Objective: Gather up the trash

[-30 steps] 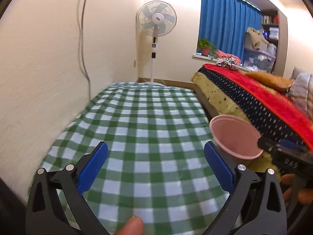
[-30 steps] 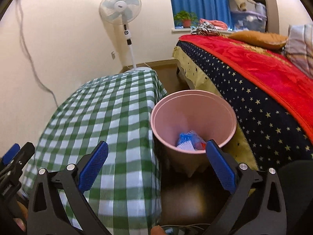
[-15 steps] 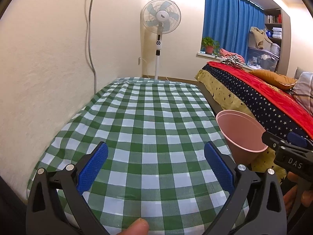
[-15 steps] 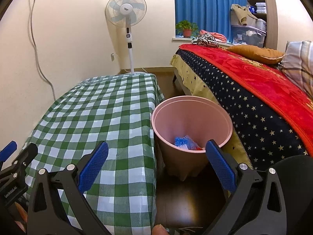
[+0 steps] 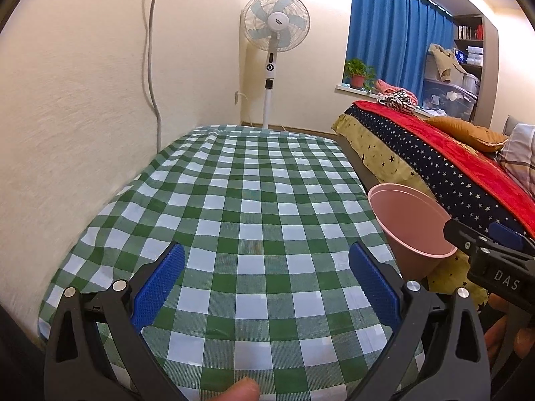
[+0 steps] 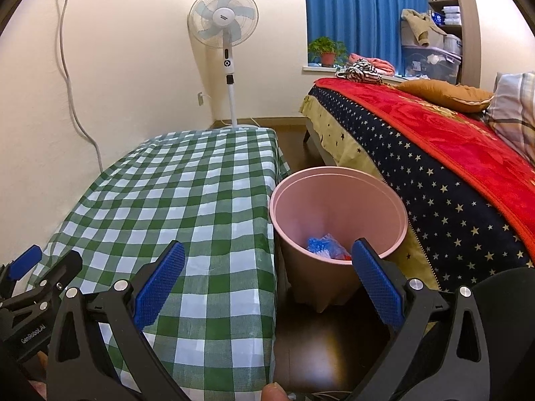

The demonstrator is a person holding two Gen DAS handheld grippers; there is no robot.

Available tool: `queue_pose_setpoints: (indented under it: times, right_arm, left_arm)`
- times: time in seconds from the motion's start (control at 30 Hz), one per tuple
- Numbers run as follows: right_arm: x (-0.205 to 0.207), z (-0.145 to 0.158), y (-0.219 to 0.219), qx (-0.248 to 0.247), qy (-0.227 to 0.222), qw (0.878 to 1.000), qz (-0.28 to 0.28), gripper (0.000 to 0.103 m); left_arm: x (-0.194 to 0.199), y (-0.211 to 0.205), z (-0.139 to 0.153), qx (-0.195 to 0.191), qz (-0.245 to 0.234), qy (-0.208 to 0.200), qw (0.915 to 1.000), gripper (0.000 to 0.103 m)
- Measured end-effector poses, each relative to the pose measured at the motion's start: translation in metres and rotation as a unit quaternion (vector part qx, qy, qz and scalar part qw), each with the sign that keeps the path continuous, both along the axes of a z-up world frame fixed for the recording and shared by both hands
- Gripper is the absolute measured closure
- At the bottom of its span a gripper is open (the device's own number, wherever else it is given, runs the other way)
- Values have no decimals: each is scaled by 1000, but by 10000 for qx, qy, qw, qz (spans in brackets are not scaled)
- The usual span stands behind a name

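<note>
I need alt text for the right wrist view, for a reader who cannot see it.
A pink bin with blue trash inside stands on the dark floor between a green checked table and a bed. The open, empty right gripper frames it; a fan stands behind.

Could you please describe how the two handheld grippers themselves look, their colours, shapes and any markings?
Both the left gripper and right gripper have black plastic arms with triangular cut-outs, silver bolts, and blue textured pads. White lettering is printed on their sides: "GenRobot.AI" on the left, "DAS" on the right.
</note>
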State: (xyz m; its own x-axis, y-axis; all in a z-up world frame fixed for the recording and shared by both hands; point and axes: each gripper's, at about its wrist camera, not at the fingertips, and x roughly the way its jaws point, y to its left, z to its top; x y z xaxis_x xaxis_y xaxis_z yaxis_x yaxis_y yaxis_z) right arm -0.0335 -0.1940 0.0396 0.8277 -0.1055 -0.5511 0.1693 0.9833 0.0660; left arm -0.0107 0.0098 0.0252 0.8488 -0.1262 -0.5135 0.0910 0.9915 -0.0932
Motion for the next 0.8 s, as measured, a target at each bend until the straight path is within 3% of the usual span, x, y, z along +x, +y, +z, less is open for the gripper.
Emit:
queue_pose_setpoints:
  times: [0.8]
  right_arm:
    - [0,-2,-1,-29,-8,10000,7,5]
  left_arm:
    - [0,-1,-1,-8,-6,28,10000,8]
